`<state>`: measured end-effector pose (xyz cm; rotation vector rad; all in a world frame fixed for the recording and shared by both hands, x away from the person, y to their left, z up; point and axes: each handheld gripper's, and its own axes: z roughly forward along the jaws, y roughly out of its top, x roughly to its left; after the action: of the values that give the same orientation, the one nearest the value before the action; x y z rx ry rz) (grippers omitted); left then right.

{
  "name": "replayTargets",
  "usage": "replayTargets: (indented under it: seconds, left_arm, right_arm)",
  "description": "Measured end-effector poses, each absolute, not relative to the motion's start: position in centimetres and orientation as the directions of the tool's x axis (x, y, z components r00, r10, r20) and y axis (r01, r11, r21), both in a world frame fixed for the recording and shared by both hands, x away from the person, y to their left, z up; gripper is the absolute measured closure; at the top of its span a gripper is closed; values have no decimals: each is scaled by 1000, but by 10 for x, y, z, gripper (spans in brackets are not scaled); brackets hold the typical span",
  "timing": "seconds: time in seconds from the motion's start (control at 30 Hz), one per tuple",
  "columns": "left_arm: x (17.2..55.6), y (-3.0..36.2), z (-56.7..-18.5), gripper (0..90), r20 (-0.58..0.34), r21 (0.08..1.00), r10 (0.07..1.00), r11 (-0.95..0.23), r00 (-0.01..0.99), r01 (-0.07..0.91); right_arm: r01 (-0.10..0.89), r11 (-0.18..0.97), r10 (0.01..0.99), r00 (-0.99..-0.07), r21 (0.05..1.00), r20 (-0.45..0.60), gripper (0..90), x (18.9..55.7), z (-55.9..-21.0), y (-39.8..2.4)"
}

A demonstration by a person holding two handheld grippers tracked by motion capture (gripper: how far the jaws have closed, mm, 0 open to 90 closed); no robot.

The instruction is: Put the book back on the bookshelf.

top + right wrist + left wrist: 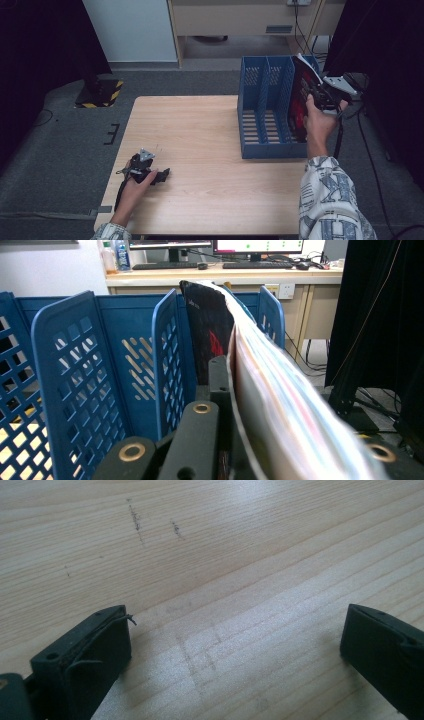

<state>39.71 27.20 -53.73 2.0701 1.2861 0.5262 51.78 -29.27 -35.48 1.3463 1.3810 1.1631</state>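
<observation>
High view: my right gripper (320, 95) pinches a magazine (301, 102) by its edge, upright over the rack's (265, 107) rightmost slot, aligned to slide in. Left gripper (162, 176) rests spread on the counter (200, 150), out of the way.

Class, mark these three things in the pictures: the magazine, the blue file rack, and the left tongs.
magazine (301, 97), high view, on its dark cover.
blue file rack (272, 150), high view, on its front wall.
left tongs (235, 645), left gripper view, midway between the open jaw tips.
</observation>
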Motion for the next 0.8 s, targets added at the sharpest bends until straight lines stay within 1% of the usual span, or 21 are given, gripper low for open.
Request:
replayTargets:
  seconds: [0.23, 0.33, 0.8]
  left_arm:
    - [398, 272, -537, 0, 3, 697, 897, -319, 441, 643]
    - [398, 272, -537, 0, 4, 697, 897, -319, 441, 643]
    - [398, 271, -537, 0, 4, 697, 897, -320, 442, 642]
  right_arm:
    - [188, -15, 1000, -22, 982, 19, 871, 518, -358, -293]
    - [189, -11, 1000, -26, 982, 17, 871, 518, -360, -292]
    - [176, -16, 996, -83, 984, 31, 848, 514, -367, -281]
